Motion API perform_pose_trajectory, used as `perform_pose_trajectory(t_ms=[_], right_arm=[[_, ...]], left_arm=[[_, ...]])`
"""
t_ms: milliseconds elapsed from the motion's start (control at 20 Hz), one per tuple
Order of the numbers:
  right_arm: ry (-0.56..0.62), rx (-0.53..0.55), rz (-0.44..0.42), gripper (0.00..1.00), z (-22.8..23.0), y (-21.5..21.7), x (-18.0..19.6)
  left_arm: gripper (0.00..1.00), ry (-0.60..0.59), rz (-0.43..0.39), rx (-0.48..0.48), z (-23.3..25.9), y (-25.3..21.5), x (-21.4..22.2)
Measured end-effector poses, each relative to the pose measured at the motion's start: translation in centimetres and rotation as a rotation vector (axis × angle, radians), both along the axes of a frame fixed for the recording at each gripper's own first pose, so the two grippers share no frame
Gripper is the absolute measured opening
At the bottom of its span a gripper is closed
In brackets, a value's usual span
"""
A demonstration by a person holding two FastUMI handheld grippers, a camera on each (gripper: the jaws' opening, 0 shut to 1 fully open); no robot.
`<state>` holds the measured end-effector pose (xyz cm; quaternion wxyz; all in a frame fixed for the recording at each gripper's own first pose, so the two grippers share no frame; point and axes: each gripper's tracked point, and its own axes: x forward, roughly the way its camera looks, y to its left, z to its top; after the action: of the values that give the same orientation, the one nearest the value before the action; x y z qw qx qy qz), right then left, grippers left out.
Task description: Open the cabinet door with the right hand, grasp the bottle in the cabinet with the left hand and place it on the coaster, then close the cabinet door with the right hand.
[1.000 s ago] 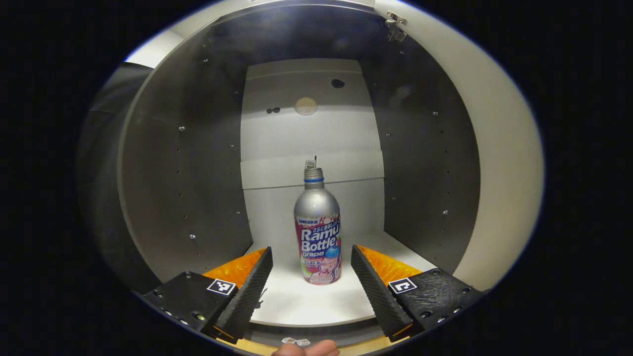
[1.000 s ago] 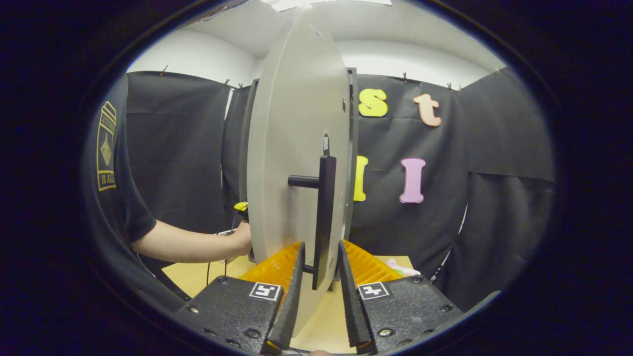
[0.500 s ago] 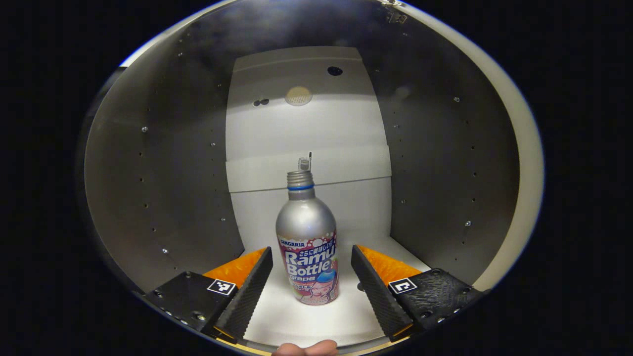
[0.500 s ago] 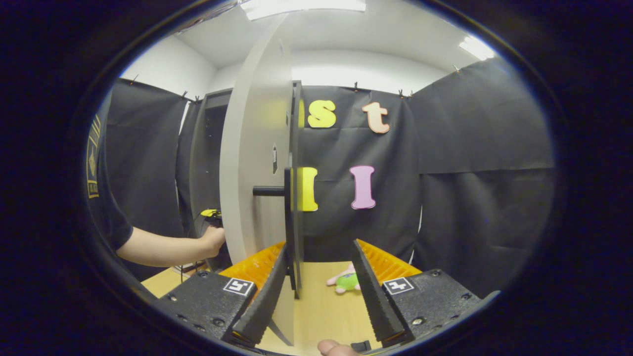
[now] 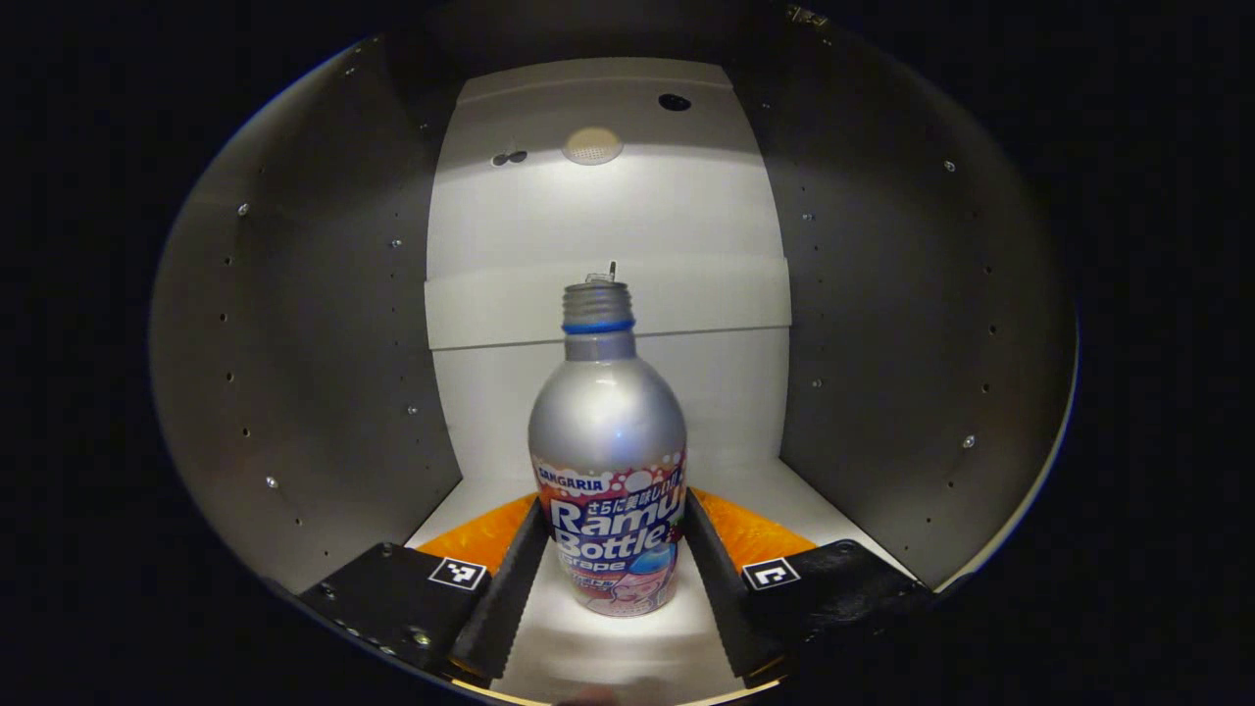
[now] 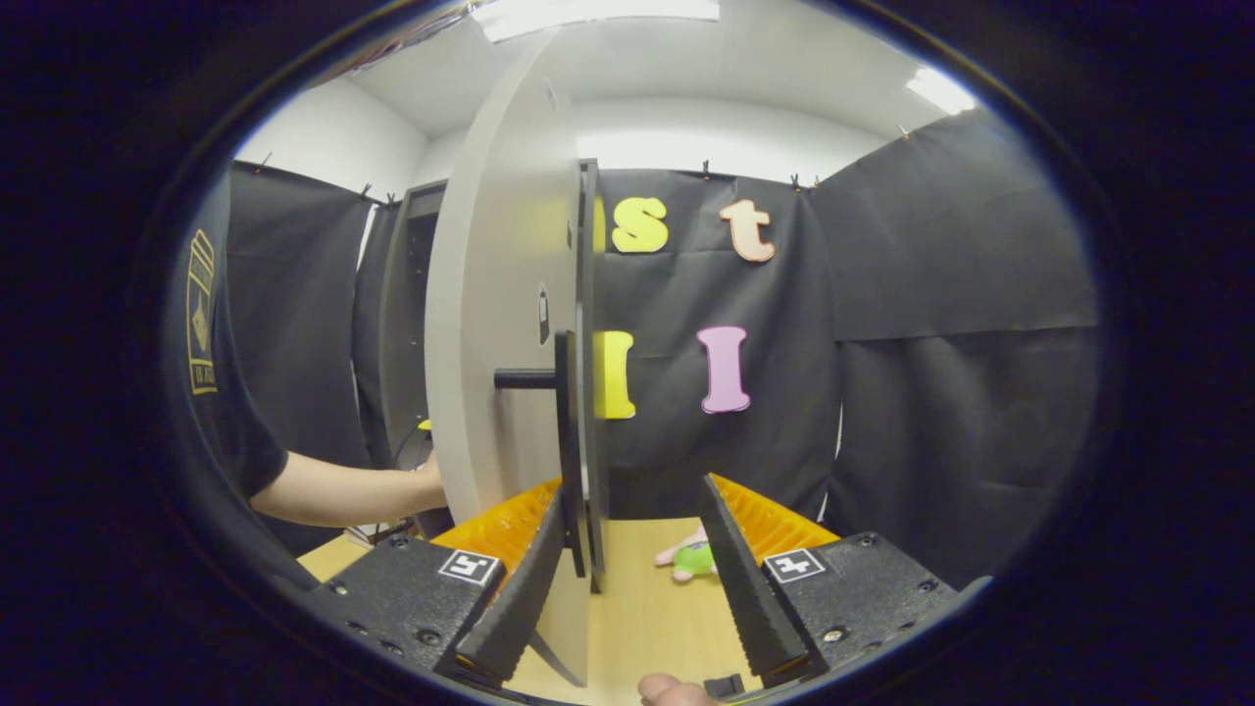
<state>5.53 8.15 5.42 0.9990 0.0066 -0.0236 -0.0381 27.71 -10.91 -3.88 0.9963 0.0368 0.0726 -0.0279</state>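
right gripper [image 6: 627,579] jaws spread apart, black door handle [image 6: 566,431] just beside one finger. pale cabinet door [image 6: 500,392] stands open. person's forearm [image 6: 338,490] reaches behind door. small plush toy [image 6: 691,557] lies on wooden table [image 6: 642,618].

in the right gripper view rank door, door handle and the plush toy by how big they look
1. door
2. door handle
3. plush toy
The toy sits farther back on the table, so its true size is unsure.

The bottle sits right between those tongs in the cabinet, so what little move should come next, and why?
Probably close the left tongs on the bottle. It stands upright on the cabinet floor with a finger close on each side, and the door is open, so nothing seems to block a grasp before lifting.
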Motion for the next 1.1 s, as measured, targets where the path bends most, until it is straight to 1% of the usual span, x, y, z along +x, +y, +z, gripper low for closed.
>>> perform_pose_trajectory(t_ms=[100,150,200,250,300,400,500,550,600,650,700,850,950,1000,1050,1100], right_arm=[[0.001,-0.002,-0.004,0.84,0.0,0.0,-0.1],[0.004,-0.001,-0.004,0.87,-0.1,-0.1,0.0],[0.002,-0.001,-0.009,0.88,0.0,-0.1,-0.1],[-0.002,-0.004,-0.022,0.88,0.0,-0.4,-0.3],[-0.001,-0.006,-0.029,0.89,-0.1,-0.6,-0.6],[-0.007,0.001,-0.035,0.97,-0.2,-0.3,-1.2],[-0.007,0.009,-0.036,0.98,-0.5,-0.2,-1.3],[-0.006,0.01,-0.036,0.95,-0.6,-0.2,-1.2],[-0.009,0.011,-0.039,0.95,-0.7,-0.3,-1.2],[-0.01,0.012,-0.042,0.95,-0.9,-0.3,-1.2],[-0.01,0.011,-0.045,0.98,-1.0,-0.3,-1.2],[0.011,0.005,-0.066,0.98,-1.6,-0.3,-1.1],[0.013,0.003,-0.081,0.98,-1.4,-0.5,-1.2],[0.016,0.003,-0.087,0.95,-1.5,-0.5,-1.2],[0.023,0.007,-0.089,0.95,-1.5,-0.4,-1.2],[0.032,0.011,-0.093,0.98,-1.6,-0.4,-1.3]], left_arm=[[0.79,-0.001,0.003,0.006,0.2,0.2,-0.2],[0.77,-0.009,-0.003,0.01,0.5,0.1,-0.4],[0.88,-0.023,-0.009,0.018,0.9,0.1,-0.8],[0.78,-0.037,-0.017,0.025,1.4,0.1,-1.3],[0.77,-0.041,-0.026,0.028,1.6,0.1,-1.9],[0.78,-0.06,-0.045,0.031,2.5,0.3,-3.5],[0.77,-0.09,-0.079,0.033,3.3,0.4,-5.3],[0.77,-0.099,-0.094,0.034,3.6,0.6,-6.5],[0.77,-0.104,-0.102,0.034,3.8,0.9,-7.7],[0.77,-0.11,-0.105,0.031,4.0,1.4,-8.9],[0.77,-0.115,-0.106,0.024,4.1,2.0,-10.1],[0.77,-0.124,-0.107,0.013,4.1,4.9,-13.4],[0.77,-0.127,-0.09,0.022,3.9,7.2,-15.6],[0.77,-0.129,-0.083,0.016,3.7,8.4,-16.5],[0.77,-0.132,-0.075,0.007,3.6,9.5,-17.3],[0.77,-0.133,-0.069,-0.005,3.5,10.5,-17.9]])
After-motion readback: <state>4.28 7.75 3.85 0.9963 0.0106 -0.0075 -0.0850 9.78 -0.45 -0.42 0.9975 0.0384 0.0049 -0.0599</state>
